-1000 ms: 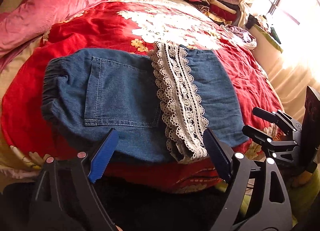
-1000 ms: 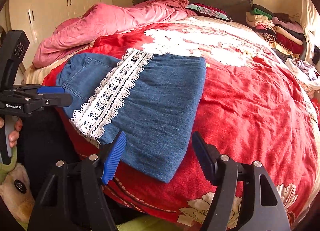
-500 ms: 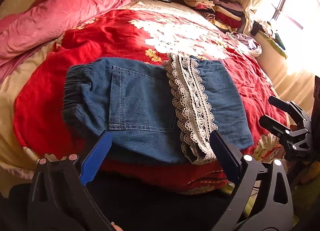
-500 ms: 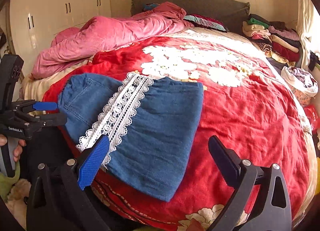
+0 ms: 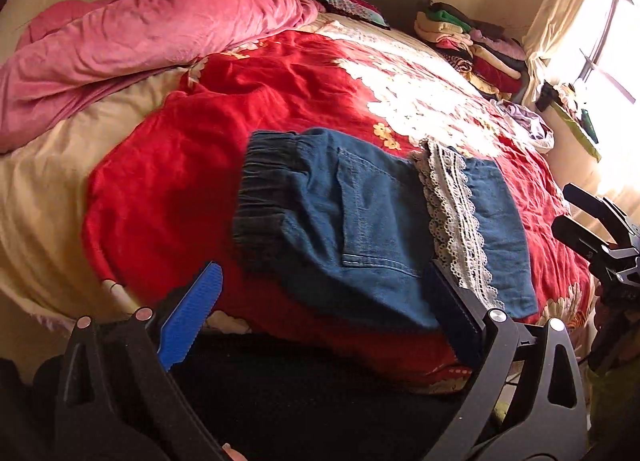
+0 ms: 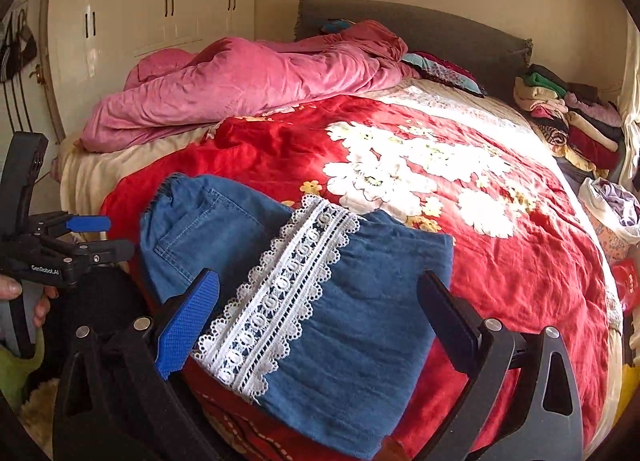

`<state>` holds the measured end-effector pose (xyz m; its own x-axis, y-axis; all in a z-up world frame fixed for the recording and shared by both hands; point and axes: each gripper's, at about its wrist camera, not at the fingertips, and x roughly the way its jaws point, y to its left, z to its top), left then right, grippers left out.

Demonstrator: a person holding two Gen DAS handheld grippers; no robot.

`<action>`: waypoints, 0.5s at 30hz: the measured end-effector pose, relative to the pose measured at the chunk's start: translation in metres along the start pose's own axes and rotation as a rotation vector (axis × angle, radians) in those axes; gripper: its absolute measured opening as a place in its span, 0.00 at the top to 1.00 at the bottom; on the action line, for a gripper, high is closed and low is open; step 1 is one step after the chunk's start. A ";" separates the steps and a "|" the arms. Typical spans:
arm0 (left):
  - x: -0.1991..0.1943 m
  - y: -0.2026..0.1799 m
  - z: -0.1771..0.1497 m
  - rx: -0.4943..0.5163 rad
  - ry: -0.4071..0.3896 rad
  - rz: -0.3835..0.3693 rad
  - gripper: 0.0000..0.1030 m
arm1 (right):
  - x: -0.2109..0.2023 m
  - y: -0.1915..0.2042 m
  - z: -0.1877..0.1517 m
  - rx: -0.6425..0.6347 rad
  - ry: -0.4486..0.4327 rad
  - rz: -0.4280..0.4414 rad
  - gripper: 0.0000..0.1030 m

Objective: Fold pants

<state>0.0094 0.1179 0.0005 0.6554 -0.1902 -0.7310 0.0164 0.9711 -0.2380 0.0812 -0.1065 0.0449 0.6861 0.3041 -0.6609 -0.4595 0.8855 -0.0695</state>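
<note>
Both grippers spread wide, nothing between the pads! The left gripper (image 5: 324,317) and right gripper (image 6: 320,321) hang just off the bed's (image 6: 520,285) near edge. Folded denim pants (image 6: 344,325) lie flat ahead of both, white lace band (image 6: 280,301) across the top.

bed (image 6: 520,261) — red floral cover | on it: folded denim pants (image 6: 340,321), pink duvet (image 6: 248,85)

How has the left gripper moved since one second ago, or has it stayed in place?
Yes. The left gripper has backed away from the denim pants and slid toward their waistband end; its jaws have just been opening, with nothing between them.
</note>
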 end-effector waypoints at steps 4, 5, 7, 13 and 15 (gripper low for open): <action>-0.001 0.020 -0.001 -0.046 -0.004 0.010 0.10 | 0.012 0.012 0.010 -0.019 0.007 0.026 0.04; -0.001 0.025 -0.001 -0.056 -0.004 0.013 0.10 | 0.015 0.014 0.012 -0.023 0.009 0.033 0.04; 0.000 0.033 -0.002 -0.073 -0.003 0.019 0.10 | 0.022 0.020 0.016 -0.034 0.013 0.045 0.04; 0.006 0.048 -0.004 -0.103 0.005 0.031 0.10 | 0.041 0.032 0.028 -0.046 0.027 0.087 0.05; 0.009 0.051 -0.005 -0.110 0.012 0.026 0.10 | 0.047 0.034 0.032 -0.049 0.033 0.104 0.04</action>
<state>0.0126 0.1651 -0.0215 0.6453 -0.1671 -0.7454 -0.0841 0.9543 -0.2868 0.1161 -0.0506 0.0355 0.6148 0.3808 -0.6907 -0.5547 0.8313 -0.0354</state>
